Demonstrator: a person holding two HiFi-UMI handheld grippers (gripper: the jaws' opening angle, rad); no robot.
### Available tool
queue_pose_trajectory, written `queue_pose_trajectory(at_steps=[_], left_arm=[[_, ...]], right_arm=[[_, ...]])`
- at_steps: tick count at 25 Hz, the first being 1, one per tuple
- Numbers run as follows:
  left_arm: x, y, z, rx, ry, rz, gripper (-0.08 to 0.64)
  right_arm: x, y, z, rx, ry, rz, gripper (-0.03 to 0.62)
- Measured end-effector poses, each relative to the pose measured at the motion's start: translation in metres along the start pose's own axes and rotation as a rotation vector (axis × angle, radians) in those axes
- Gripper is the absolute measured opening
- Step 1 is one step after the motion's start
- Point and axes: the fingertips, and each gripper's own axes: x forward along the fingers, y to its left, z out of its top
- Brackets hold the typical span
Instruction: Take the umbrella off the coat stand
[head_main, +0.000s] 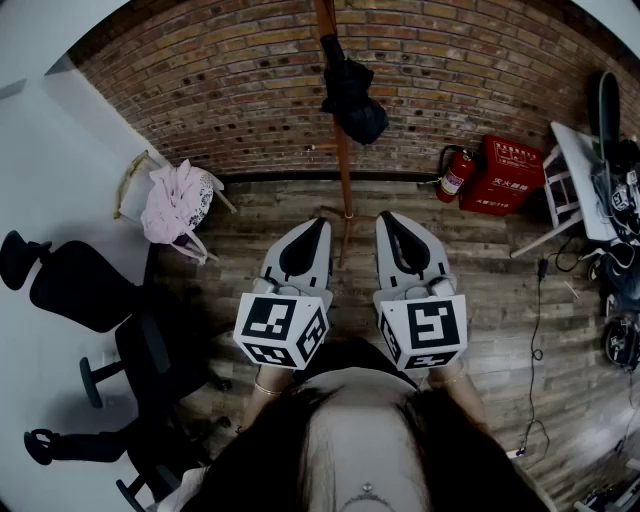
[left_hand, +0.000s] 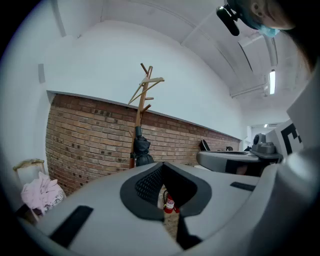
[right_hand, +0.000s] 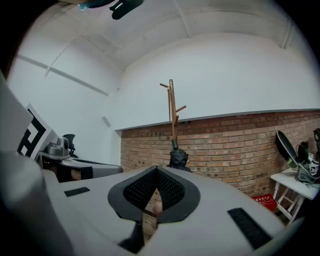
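Both pairs of jaws were closed on nothing. The left gripper (head_main: 320, 225) and right gripper (head_main: 387, 218) were held level, well short of the coat stand (head_main: 344, 170). The folded black umbrella (head_main: 354, 108) hung against the stand's pole. This looked like the approach step; next, one gripper would need to open and reach the umbrella.

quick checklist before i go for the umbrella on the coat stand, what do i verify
1. Black folded umbrella hanging on the wooden coat stand: ok.
2. Left tongs open to grab: not ok, shut and empty.
3. Right tongs open to grab: not ok, shut and empty.
4. Tongs at the umbrella: not ok, both short of it.
5. Way to the stand free of obstacles: ok.
6. How the umbrella hooks onto the stand: cannot tell.
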Motion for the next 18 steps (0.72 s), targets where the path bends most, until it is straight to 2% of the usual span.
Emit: queue_pose_trajectory(at_steps=[8, 18], left_arm=[[0.011, 0.01, -0.001, -0.006, -0.005, 0.01, 0.008], [0.053, 0.023, 0.012, 0.001, -0.026, -0.038, 0.008]], right_arm=[[0.014, -0.008, -0.005, 0.015, 0.004, -0.003, 0.035], [0.049, -0.027, 0.002, 0.021, -0.018, -0.028, 0.035]])
